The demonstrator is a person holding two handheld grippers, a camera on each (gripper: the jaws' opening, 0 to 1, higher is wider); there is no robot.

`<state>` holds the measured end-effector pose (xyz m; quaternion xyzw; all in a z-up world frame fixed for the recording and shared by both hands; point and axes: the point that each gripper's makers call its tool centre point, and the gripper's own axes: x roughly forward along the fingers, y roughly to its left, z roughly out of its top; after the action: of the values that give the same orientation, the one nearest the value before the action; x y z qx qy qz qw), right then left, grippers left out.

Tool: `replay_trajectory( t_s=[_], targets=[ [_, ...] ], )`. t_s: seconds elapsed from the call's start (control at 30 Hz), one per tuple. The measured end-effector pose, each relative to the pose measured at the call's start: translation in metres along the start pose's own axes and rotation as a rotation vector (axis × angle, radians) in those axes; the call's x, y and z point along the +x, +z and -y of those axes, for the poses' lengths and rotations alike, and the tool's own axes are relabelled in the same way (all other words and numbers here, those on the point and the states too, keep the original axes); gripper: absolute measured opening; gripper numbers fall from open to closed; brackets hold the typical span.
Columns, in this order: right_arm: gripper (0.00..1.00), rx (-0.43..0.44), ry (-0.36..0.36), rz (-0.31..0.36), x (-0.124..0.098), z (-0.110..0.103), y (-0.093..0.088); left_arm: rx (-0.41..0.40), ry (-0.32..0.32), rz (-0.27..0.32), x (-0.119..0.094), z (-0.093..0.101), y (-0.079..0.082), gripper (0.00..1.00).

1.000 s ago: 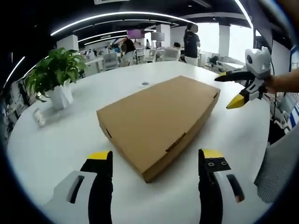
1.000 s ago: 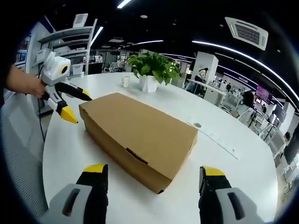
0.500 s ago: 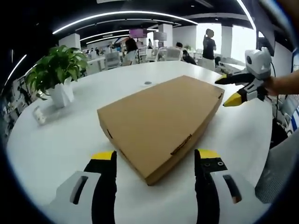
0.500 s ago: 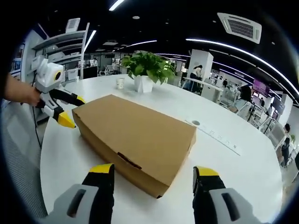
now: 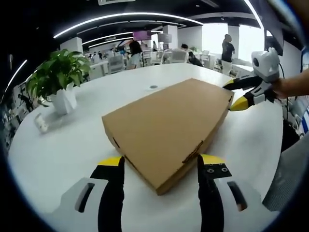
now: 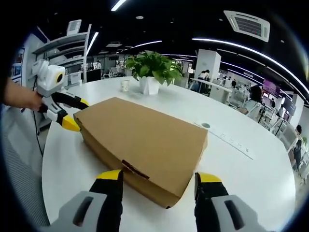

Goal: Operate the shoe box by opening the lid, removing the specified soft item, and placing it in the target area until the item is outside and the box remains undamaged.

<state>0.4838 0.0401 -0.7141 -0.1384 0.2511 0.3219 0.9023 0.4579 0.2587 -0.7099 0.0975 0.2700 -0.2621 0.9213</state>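
Both grippers have closed in on the box [image 5: 166,128] over the last second: the left gripper [image 5: 161,166] now has a near corner between its yellow tips, and the right gripper [image 6: 157,180] brackets the opposite corner. Each stands wide, jaws parted and holding nothing. Seen across the box, the far gripper's tips sit just beside the box's far end in both views.

At the middle of a round white table [image 5: 63,145], the box lies flat with its lid shut, a small tab slot [image 6: 134,168] showing on the side wall. A potted plant [image 5: 57,77] stands well apart from the box.

Judged from this, the step in hand is the approach to open the lid; nothing is lifted yet. Next, one gripper likely needs to steady the box while the other catches the lid edge near the slot and raises it gently, without creasing the card. The soft item is presumably inside, unseen.
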Motion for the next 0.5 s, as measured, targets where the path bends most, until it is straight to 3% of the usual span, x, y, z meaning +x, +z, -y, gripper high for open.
replay_trajectory(
  t_s=[0.5],
  targets=[
    [0.54,0.011,-0.015,-0.009,-0.0002,-0.0013,-0.0003,0.016,-0.016,-0.003,-0.0015,-0.0004,-0.0005,0.59]
  ],
)
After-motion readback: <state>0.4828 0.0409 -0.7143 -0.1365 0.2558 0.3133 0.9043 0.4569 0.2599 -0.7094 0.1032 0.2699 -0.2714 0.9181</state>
